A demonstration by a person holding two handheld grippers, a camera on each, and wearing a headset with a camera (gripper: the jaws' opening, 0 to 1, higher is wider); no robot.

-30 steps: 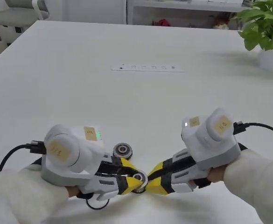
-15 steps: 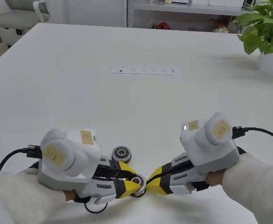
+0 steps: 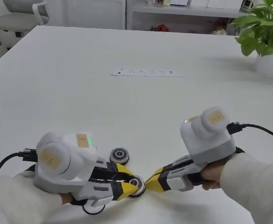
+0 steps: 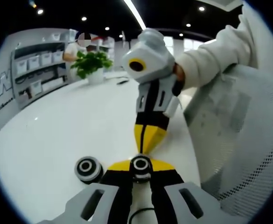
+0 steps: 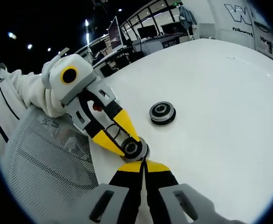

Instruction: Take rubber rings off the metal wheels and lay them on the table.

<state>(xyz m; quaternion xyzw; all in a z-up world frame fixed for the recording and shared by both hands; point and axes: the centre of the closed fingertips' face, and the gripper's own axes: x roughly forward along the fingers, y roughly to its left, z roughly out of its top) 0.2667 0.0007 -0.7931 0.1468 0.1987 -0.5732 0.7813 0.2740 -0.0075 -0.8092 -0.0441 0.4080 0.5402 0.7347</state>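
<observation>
Figure: ring removal at the near edge of the table [image 3: 141, 107]. The left gripper [image 3: 129, 181] lies low on the near left, its jaws pinching a metal wheel [image 3: 137, 183] by its 2 flanks and holding it just above or on the surface; which cannot be told. The right gripper [image 3: 150, 181] meets it from the right with its jaws pressed together, the joined tip touching the wheel's dark outer band, taken to be the rubber ring [image 5: 135, 141]. Whether a lip of rubber is caught between those jaws cannot be told. The step in hand appears to be prying or pulling this ring off. To do it well, the left grip should stay firm on the metal sides, clear of the rubber, so that it does not clamp the ring in place. The right tip should work under 1 edge, lift a short section over the rim, then draw it away from the left gripper along the wheel's axis. A pull that is too sudden could twist the wheel out of the left jaws. A 2nd wheel [image 3: 119, 155], with its black ring on, rests on the table just beyond the left gripper. A thin dark loop [image 3: 93, 213] under that gripper may be a freed ring or a cable. No tray or bin is in view; the 1 container is a white pot [image 3: 271, 63] at the far right, holding a leafy plant [image 3: 262, 28].
</observation>
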